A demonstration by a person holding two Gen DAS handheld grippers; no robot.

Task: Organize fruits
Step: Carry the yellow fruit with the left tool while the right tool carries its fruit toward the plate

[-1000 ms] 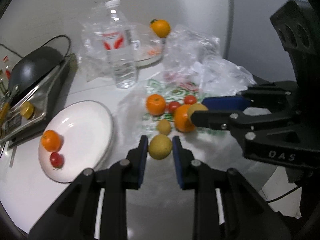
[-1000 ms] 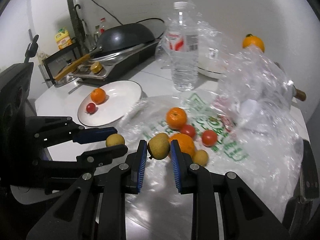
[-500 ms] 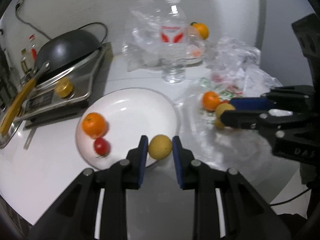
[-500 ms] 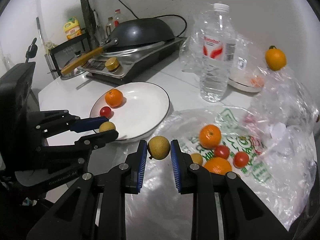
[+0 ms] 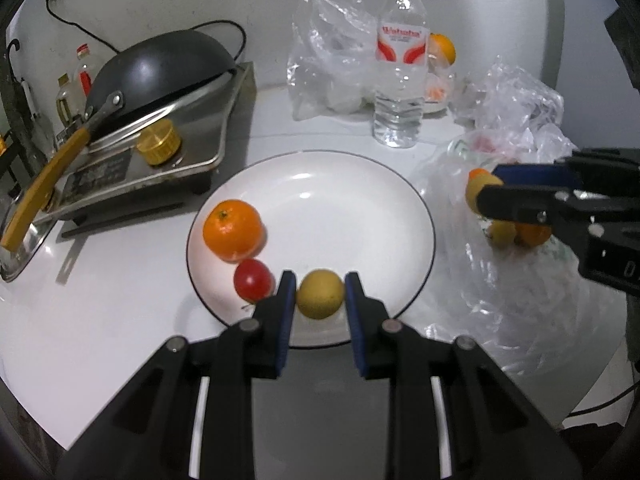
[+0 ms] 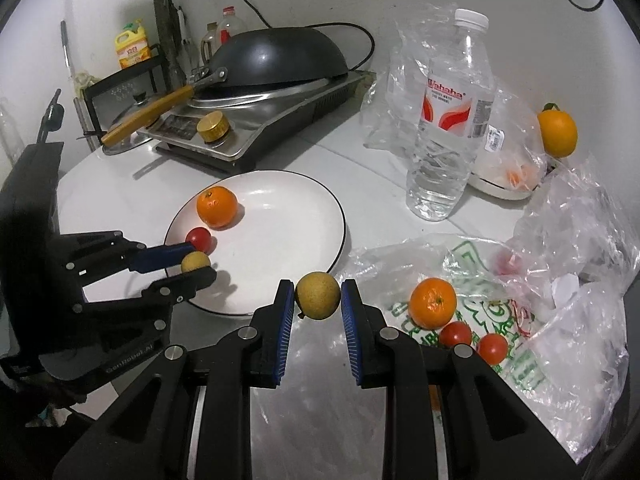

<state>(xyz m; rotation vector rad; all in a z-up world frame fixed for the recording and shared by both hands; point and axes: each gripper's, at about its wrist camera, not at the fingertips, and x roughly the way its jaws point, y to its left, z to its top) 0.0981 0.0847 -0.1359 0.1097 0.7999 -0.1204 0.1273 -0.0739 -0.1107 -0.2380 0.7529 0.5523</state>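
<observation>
My left gripper [image 5: 320, 298] is shut on a small yellow fruit [image 5: 320, 293] over the near rim of the white plate [image 5: 340, 208]. The plate holds an orange [image 5: 233, 229] and a cherry tomato [image 5: 253, 285]. My right gripper [image 6: 317, 298] is shut on a second yellow fruit [image 6: 317, 295], held just off the plate's right rim [image 6: 338, 216], above the plastic bag's edge. On the clear plastic bag [image 6: 520, 344] lie an orange [image 6: 433, 302] and two cherry tomatoes [image 6: 455, 334]. The left gripper also shows in the right wrist view [image 6: 196, 266].
A water bottle [image 6: 450, 120] stands behind the plate. A stove with a black wok [image 6: 276, 56] sits at the back left. Another orange [image 6: 557, 130] sits at the far right beside a bagged white dish [image 6: 500, 188]. Crumpled clear bags [image 5: 516, 96] lie at the right.
My left gripper has carried its yellow fruit left from the bag to over the plate's near rim. My right gripper has lifted its fruit off the bag and moved toward the plate.
</observation>
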